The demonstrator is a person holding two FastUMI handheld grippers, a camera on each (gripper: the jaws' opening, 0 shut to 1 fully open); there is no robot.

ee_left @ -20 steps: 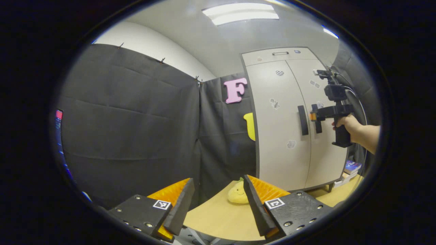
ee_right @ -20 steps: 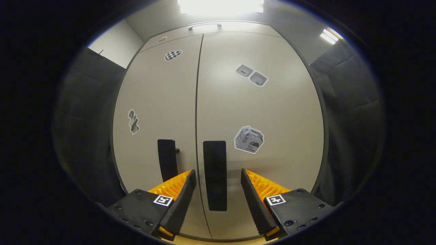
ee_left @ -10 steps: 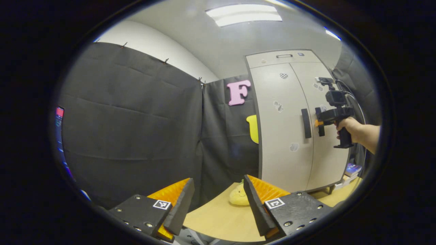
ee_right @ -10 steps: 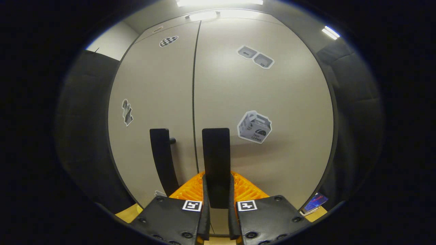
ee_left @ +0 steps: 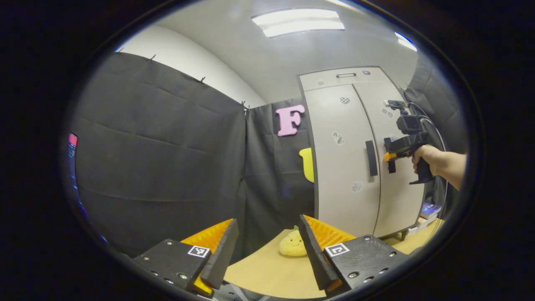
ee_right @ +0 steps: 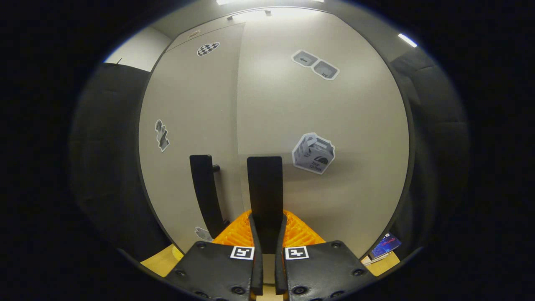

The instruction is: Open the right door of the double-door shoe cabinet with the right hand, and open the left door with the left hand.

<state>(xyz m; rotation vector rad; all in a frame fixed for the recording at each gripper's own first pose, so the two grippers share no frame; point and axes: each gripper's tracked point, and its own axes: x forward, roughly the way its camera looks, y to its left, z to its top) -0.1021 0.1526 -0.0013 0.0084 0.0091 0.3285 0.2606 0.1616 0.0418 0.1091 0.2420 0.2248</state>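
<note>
The pale double-door shoe cabinet (ee_left: pixel 355 167) stands at the right of the left gripper view. My right gripper (ee_right: pixel 266 238) is shut on the dark vertical handle (ee_right: pixel 264 188) of the right door (ee_right: pixel 342 125). That door's inner edge looks pulled slightly forward of the left door (ee_right: pixel 192 104). The left door's handle (ee_right: pixel 205 188) is free. From afar, a hand (ee_left: pixel 424 156) holds the right gripper (ee_left: pixel 388 156) at the right handle, beside the left handle (ee_left: pixel 370 158). My left gripper (ee_left: pixel 267 246) is open, low and well away from the cabinet.
A yellow plush toy (ee_left: pixel 292 244) lies on the wooden table (ee_left: pixel 267 271) in front of the left gripper. Books (ee_right: pixel 384 246) lie at the cabinet's lower right corner. Black cloth walls (ee_left: pixel 159 146) close in the booth on the left.
The right gripper went from open around the right handle to shut on it, and the right door has begun to swing out a little. The left gripper has barely shifted.
</note>
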